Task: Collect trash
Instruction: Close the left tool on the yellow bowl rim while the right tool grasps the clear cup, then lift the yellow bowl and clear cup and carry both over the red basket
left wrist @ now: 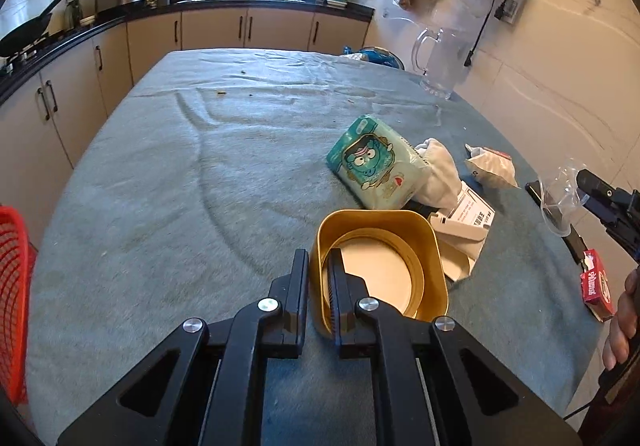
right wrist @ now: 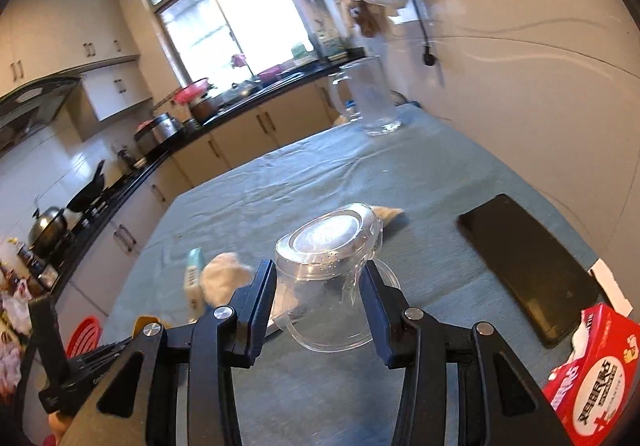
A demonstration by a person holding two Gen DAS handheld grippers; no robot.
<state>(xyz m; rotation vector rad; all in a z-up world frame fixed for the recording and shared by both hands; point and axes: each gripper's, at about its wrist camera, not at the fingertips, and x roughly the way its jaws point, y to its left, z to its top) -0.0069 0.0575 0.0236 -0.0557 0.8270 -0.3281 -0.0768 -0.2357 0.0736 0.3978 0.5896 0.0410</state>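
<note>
Item one: we are holding a gold tin (left wrist: pixel 380 266) in the left claw (left wrist: pixel 318 278). The tin is square with rounded corners, open-topped, with a pale round base showing inside. Our jaws are standing narrow, pinching its near left wall, one finger outside and one inside. The tin is sitting at the near middle of the grey-green cloth on the worktop (left wrist: pixel 180 186).

Item two: we are gripping a clear plastic cup (right wrist: pixel 326 258) in the right claw (right wrist: pixel 320 286). The cup is crumpled, see-through, tipped on its side with its round base facing far and its open mouth facing near. Our jaws are standing about half wide, their pads pressing on the cup's two sides. In the left wrist view this cup (left wrist: pixel 560 198) is appearing at the right edge of the worktop.

Item three, lying just beyond the tin: a teal tissue pack (left wrist: pixel 372 162) printed with a cartoon face, a crumpled white cloth or tissue (left wrist: pixel 438 174) touching its right side, a folded white paper (left wrist: pixel 468 222), and a small white wrapper (left wrist: pixel 490 166) farther right.

Item four, right side: a black phone (right wrist: pixel 528 266) lying flat, and a red carton (right wrist: pixel 592 374) near it.

Item five: a red basket (left wrist: pixel 14 298) is showing at the near left edge. A glass pitcher (left wrist: pixel 440 62) is standing at the far right corner.
</note>
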